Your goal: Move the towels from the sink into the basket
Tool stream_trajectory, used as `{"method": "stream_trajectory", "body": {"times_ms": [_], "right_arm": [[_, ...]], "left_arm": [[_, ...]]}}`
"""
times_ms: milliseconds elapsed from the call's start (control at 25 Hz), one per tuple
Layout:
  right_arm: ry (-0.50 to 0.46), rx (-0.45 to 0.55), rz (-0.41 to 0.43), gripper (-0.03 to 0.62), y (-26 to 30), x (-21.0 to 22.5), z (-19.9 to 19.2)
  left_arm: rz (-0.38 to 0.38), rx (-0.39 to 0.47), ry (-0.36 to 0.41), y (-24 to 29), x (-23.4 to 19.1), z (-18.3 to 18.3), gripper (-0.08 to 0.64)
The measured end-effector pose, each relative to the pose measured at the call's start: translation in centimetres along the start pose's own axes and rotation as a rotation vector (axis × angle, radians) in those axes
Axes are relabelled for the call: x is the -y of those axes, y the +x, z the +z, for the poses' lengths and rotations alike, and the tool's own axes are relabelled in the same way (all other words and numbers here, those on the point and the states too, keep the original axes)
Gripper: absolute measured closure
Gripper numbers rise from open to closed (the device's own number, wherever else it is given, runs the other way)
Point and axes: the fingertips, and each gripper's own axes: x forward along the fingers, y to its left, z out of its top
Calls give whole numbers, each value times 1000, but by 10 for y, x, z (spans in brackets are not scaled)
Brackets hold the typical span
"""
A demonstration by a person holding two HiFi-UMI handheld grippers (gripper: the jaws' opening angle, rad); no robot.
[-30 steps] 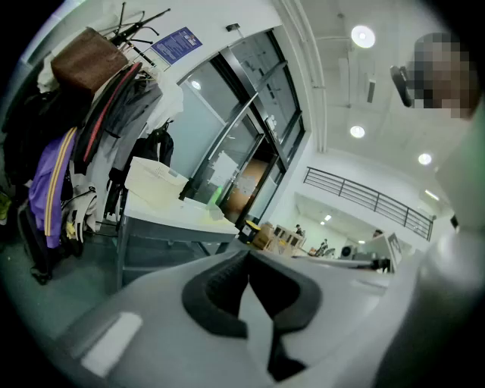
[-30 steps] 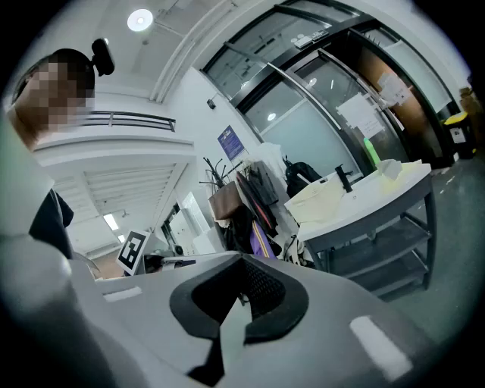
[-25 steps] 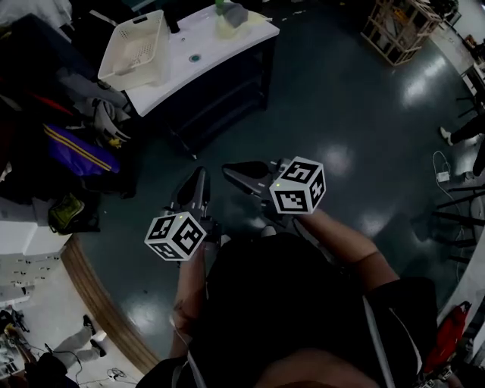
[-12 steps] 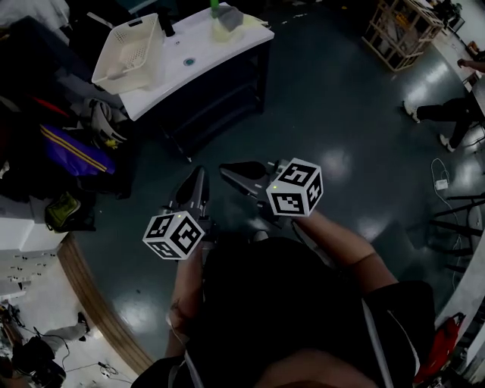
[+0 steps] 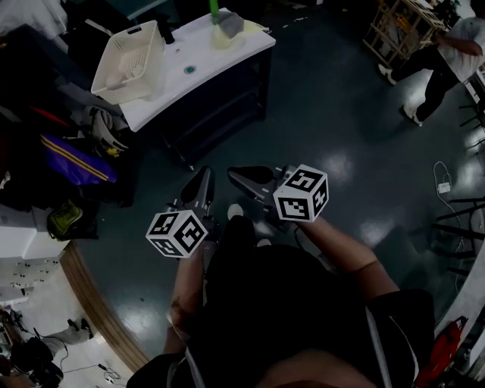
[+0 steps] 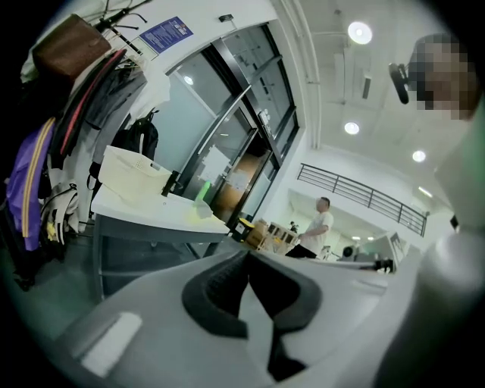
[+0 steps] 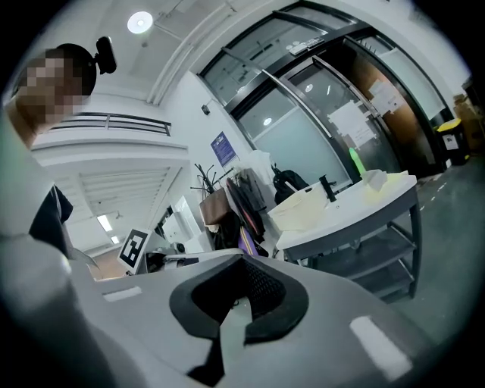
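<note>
Towels [image 5: 227, 29] lie in a small heap at one end of the white sink desk [image 5: 227, 57], a grey one on top of a pale yellowish one, just beside a green bottle [image 5: 214, 7]. From my head view I cannot tell whether they sit inside the basin or on its rim; the drain [image 5: 189, 70] shows in the middle of the top, apart from them. The cream basket [image 5: 129, 64] stands on the opposite end of the same desk, next to a black tap [image 5: 165, 30], and I see nothing in it.

Both claws are well short of the desk, over the dark glossy floor [image 5: 341, 114]. My left claw [image 5: 203, 178] has its jaws pressed together with nothing between them, and the left gripper view confirms the pads meeting. My right claw [image 5: 236, 175] is closed the same way and holds nothing. The two point toward the desk side by side, near each other, each with its marker cube [image 5: 301, 194] behind.

Bags and coats [image 5: 72, 155] hang left of the desk. A person [image 5: 443, 45] walks at the far right
</note>
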Motion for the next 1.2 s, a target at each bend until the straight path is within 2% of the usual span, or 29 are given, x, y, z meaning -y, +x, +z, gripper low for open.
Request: {"method": "stream_trajectory", "body": {"times_ms": [240,480,1200], "right_arm": [[-1,-3,-45,600,18,36,17],[4,-4,-53,600,54,69,43],[53,-41,-75,600,166,147,73]], "left_arm": [[-42,-6,17,39,-17,21,554],[-63,-20,43,71,-45,45,554],[-74,-79,14,140,-152,87,554]]}}
